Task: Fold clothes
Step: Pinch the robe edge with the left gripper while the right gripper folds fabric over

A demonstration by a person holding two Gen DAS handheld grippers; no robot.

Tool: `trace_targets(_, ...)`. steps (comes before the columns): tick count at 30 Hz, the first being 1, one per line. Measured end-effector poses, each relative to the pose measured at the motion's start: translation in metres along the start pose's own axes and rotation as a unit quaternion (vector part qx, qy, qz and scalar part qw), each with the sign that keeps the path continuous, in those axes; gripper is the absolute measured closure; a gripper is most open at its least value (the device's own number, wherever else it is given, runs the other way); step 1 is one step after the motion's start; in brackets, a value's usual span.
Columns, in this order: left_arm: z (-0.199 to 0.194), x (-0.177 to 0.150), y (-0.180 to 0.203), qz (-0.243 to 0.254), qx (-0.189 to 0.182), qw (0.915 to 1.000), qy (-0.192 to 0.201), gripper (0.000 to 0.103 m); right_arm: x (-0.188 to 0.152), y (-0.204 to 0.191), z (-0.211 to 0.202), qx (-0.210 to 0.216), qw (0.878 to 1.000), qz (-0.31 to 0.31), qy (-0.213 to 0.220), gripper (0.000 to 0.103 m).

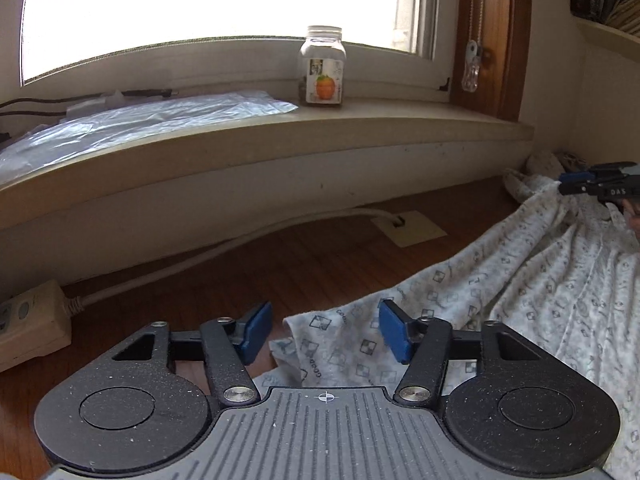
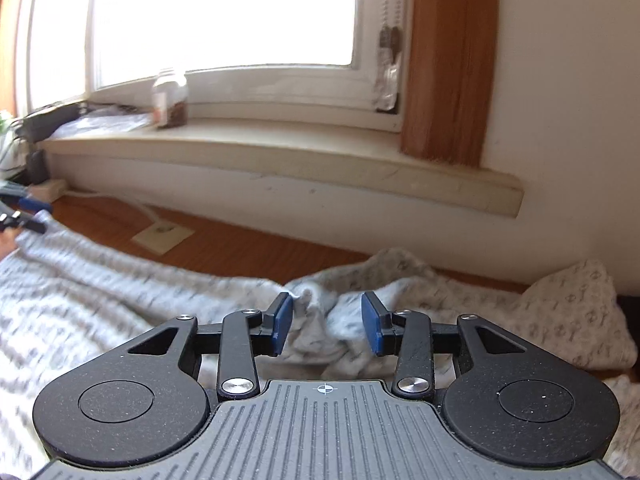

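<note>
My left gripper [image 1: 325,330] is hanging released, blue pads apart over a corner of the pale grey printed cotton garment [image 1: 540,280], nothing pinched; my right gripper [image 2: 326,322] is likewise gaping over a bunched fold of it, pads not pressing. The garment is lying spread across the brown wooden tabletop [image 1: 304,256], with a beige floor-socket plate [image 1: 408,227] beyond and a clear glass jar with orange-fruit label [image 1: 323,68] sitting on the cream windowsill [image 1: 360,120].
</note>
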State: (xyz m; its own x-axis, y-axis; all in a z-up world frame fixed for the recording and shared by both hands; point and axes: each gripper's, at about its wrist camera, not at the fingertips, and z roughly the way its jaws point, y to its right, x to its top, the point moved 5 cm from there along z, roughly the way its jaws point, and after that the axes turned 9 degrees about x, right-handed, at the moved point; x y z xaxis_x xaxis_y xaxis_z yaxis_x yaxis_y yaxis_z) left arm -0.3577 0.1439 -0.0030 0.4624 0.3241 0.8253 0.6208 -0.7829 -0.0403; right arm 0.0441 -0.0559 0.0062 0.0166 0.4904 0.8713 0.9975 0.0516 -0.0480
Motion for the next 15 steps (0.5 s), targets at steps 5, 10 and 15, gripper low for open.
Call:
trace_targets(5, -0.009, -0.003, 0.004, 0.008, -0.005, 0.9998, 0.014, 0.056, 0.022, 0.025, 0.026, -0.03, 0.998, 0.054, -0.01, 0.061)
trace_targets(10, -0.015, -0.006, 0.002, 0.002, -0.021, 0.9995, 0.025, 0.091, 0.027, 0.056, 0.059, -0.056, 0.993, 0.099, -0.043, 0.052)
trace_targets(15, -0.033, -0.003, 0.002, -0.003, -0.025, 0.9977, 0.064, 0.097, 0.026, 0.069, 0.086, -0.077, 0.99, 0.092, -0.079, 0.05)
